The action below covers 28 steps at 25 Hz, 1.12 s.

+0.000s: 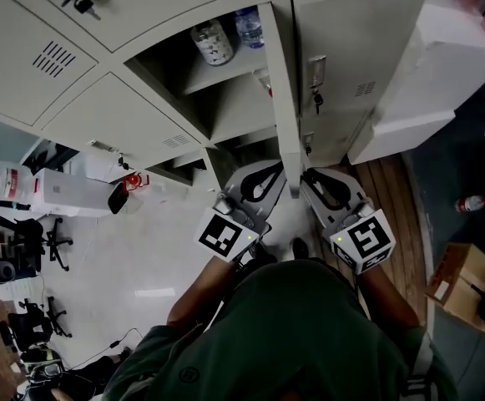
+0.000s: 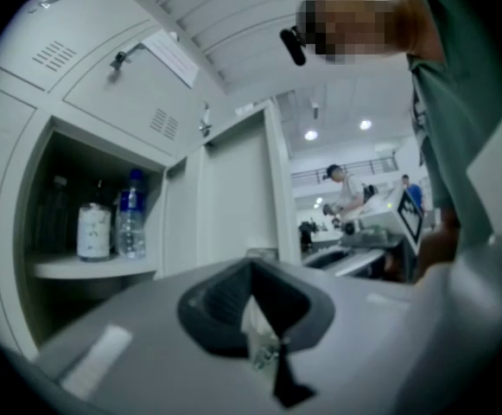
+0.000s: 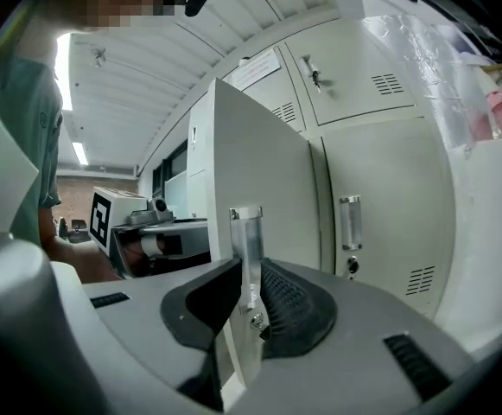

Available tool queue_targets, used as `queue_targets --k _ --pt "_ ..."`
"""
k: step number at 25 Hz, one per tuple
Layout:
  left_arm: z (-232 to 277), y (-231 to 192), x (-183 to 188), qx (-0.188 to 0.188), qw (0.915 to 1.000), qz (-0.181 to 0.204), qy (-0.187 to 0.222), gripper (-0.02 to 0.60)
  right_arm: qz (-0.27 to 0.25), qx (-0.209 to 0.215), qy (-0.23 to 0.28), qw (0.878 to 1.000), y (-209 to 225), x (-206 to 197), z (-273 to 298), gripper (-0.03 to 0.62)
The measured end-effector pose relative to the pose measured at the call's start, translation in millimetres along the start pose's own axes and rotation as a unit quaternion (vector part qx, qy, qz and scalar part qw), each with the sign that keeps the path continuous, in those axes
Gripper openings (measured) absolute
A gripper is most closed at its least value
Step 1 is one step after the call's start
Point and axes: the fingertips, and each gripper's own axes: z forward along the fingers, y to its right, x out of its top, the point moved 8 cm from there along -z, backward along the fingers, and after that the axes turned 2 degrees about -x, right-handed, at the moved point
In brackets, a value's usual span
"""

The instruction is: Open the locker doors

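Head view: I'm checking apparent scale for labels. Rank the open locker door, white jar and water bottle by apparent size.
1. open locker door, edge-on, by far largest.
2. white jar.
3. water bottle, only slightly smaller; it is partly hidden, so that ranking is unsure.

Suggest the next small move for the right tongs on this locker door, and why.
Probably open the right tongs and back off the handle. The locker door already stands square to the lockers, the bottles inside exposed; swinging further would likely pinch those tongs against the closed neighbouring door.
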Motion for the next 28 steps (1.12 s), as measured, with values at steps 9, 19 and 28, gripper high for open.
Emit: queue_targets --k 9,19,28 --pt "43.6 20.1 0.8 -0.034 0.9994 0.005 -0.009 -0.011 0.024 -0.04 0.036 0.998 33.3 7.9 -36.2 0.057" --pt "48.8 21.0 31.4 -0.046 0.9985 0.029 0.001 -0.011 0.011 -0.028 0.099 0.995 28.1 52.1 -71.1 0.026" --pt "-48.2 -10.2 62.7 0.078 0.9948 0.066 0.003 -0.011 -0.012 0.102 0.087 0.991 -15.5 63.9 -28.2 0.023"
